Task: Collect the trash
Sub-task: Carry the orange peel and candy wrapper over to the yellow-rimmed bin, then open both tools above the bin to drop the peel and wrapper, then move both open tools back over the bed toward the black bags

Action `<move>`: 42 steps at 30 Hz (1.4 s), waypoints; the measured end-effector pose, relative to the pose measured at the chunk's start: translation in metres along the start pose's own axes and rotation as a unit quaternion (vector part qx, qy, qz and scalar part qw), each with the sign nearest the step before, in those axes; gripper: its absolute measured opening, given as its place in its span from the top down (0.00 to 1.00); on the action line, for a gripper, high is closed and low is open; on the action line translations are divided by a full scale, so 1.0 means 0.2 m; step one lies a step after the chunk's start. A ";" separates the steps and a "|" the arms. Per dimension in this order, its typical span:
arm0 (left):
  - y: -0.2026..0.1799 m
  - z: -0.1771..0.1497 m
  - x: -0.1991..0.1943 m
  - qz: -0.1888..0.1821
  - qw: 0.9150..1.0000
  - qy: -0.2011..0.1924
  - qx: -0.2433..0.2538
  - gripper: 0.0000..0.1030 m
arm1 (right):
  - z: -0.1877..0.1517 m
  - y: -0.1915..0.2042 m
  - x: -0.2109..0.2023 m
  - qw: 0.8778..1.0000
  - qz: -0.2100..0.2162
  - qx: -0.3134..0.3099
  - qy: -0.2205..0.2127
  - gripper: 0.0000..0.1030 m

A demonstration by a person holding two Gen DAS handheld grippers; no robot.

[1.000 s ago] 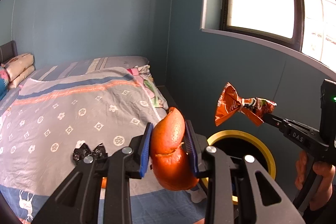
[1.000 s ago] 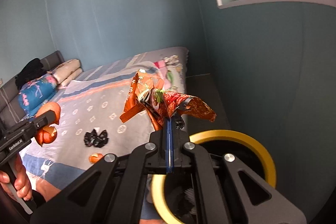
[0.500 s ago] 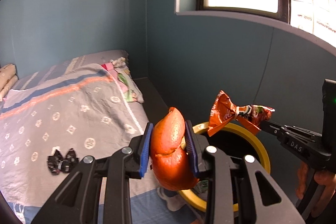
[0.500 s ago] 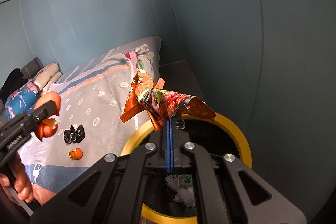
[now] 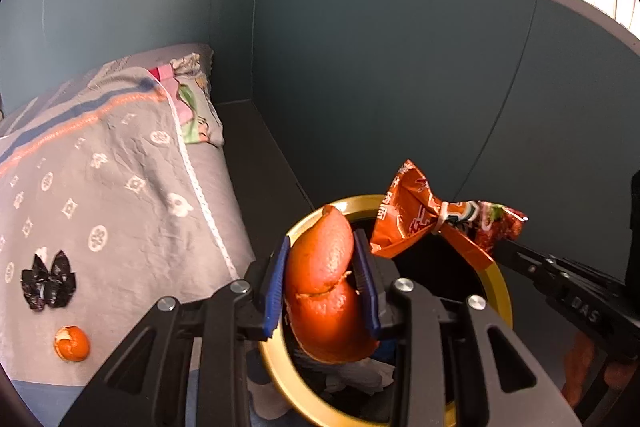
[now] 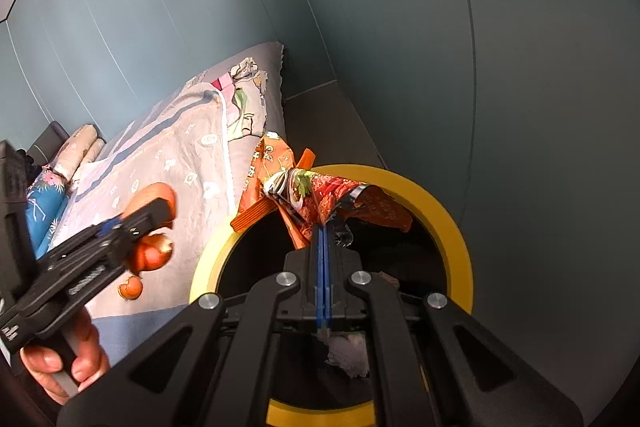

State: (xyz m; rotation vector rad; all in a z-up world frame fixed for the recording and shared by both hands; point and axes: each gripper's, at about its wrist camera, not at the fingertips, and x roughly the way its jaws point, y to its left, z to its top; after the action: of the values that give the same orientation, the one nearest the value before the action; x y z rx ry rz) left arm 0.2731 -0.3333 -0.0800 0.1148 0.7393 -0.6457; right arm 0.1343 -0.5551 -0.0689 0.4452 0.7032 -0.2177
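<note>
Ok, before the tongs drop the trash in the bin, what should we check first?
1. Left tongs gripping the orange peel: ok.
2. Right tongs pinching the snack wrapper: ok.
3. Wrapper above the yellow-rimmed bin opening: ok.
4. Peel fully above the opening: cannot tell, it hangs near the rim.
5. Room left in the bin: ok, only some white trash inside.
6. Bed cleared: not ok, a small peel piece and a black wrapper remain.
</note>
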 end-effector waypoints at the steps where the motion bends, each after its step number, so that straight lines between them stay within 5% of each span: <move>1: 0.00 0.00 0.02 -0.003 1.000 0.004 -0.002 0.70 | 0.00 0.00 0.00 1.000 -0.001 0.001 0.001 0.99; 7: 0.02 0.01 0.12 -0.017 0.999 0.026 -0.028 0.67 | 0.00 -0.02 0.02 1.000 -0.002 0.007 0.015 0.99; 11: 0.05 0.02 0.11 -0.016 0.999 0.027 -0.040 0.47 | 0.00 -0.01 0.04 1.000 -0.002 0.017 0.022 0.99; 24: 0.27 0.03 -0.08 0.025 0.997 -0.011 -0.072 0.24 | 0.00 0.02 0.04 0.999 -0.001 0.030 0.031 0.97; 28: 0.41 0.02 -0.14 0.052 0.995 -0.019 -0.085 0.22 | -0.02 0.06 -0.02 0.999 0.011 0.025 0.018 0.63; 35: 0.72 -0.02 -0.26 0.103 0.989 -0.027 -0.106 0.20 | -0.02 0.29 -0.04 0.999 0.039 -0.024 0.017 0.62; 42: 1.08 -0.07 -0.36 0.154 0.979 -0.035 -0.129 0.18 | -0.08 0.74 0.05 0.987 0.111 -0.110 0.020 0.57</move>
State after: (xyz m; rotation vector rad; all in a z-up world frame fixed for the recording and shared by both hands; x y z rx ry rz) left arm 0.3511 -0.1188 -0.0697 -0.0324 0.7121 -0.2539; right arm 0.1826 -0.4177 -0.0387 0.3135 0.7021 0.0800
